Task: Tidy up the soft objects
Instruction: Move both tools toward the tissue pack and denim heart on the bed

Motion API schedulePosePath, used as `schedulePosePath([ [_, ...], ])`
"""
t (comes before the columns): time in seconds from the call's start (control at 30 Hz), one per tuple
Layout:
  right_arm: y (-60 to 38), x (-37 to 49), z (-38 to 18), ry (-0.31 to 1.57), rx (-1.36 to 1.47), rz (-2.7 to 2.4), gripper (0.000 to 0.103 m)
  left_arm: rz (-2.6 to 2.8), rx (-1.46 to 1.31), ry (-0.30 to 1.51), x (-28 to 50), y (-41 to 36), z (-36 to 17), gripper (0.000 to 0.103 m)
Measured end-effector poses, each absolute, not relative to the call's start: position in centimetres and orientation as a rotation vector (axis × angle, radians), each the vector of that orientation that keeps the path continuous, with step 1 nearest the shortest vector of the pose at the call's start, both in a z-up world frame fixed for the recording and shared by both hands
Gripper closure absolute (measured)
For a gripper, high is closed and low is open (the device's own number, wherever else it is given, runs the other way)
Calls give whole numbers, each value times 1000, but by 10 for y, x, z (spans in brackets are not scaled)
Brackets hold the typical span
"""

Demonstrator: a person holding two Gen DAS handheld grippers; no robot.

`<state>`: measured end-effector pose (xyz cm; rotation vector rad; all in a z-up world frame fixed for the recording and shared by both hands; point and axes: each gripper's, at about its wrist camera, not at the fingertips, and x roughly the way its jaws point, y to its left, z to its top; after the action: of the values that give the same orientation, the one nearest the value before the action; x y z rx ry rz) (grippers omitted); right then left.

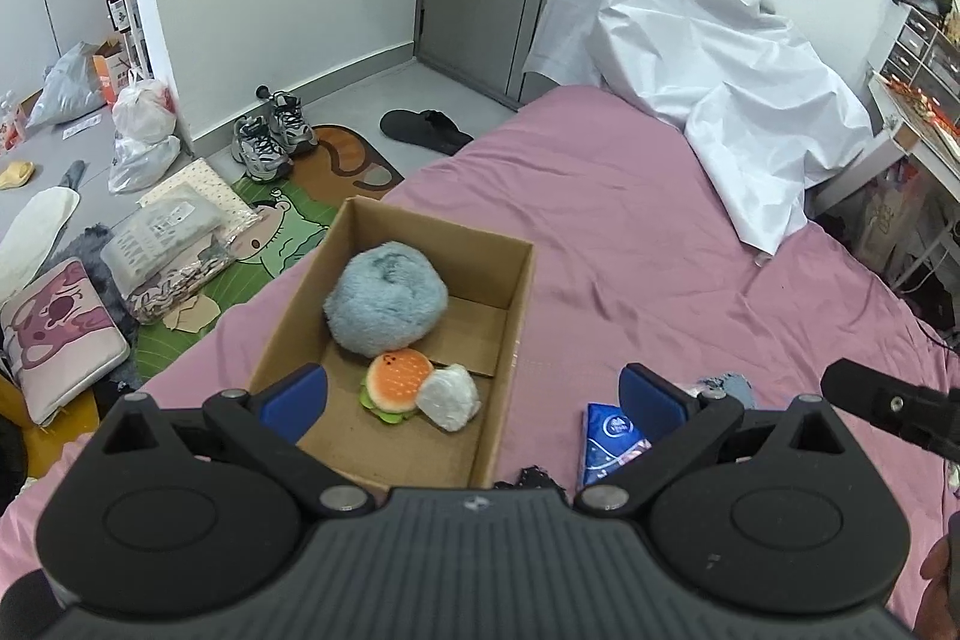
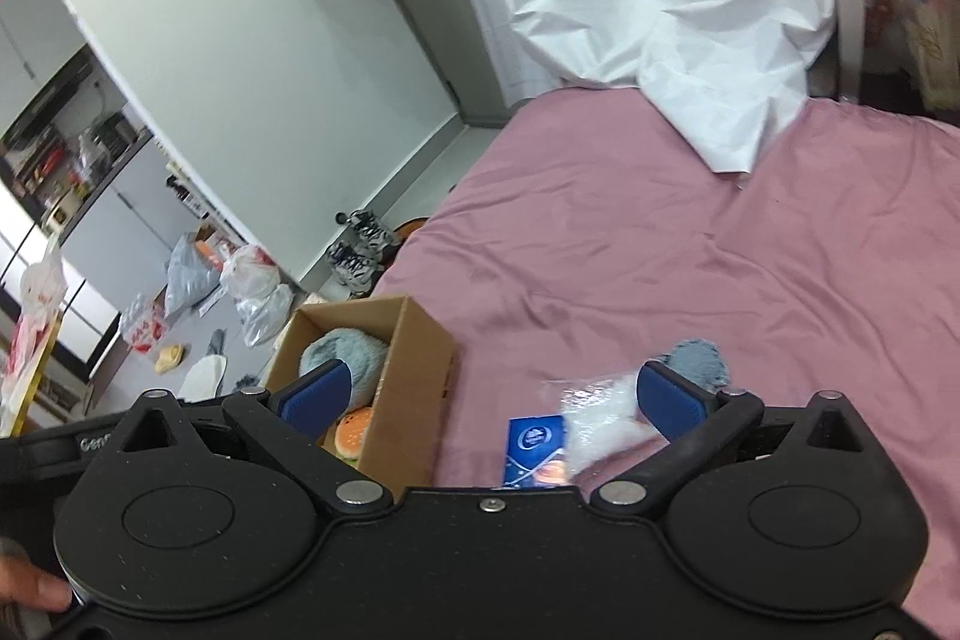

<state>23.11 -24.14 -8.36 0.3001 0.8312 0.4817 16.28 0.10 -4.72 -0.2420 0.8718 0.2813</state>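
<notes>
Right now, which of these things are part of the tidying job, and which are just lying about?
Part of the job:
cardboard box
blue fluffy ball, in the box
burger toy, in the box
white bundle, in the box
blue tissue pack, on the bed
clear-wrapped item, on the bed

Lying about:
sneakers
black slipper
white sheet
plastic bags

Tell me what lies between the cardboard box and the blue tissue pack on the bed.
Only bare pink bedsheet separates the cardboard box from the blue tissue pack; both wrist views show it.
</notes>
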Motion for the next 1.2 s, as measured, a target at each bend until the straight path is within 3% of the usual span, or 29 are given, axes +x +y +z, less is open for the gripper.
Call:
schedulePosePath([
  [0.87, -305, 272, -125, 942, 406, 323, 0, 244, -316, 893, 195, -59, -68, 3],
  [1.2, -309, 294, -139, 983, 388, 334, 0, 213, -277, 966, 210, -82, -108, 19],
])
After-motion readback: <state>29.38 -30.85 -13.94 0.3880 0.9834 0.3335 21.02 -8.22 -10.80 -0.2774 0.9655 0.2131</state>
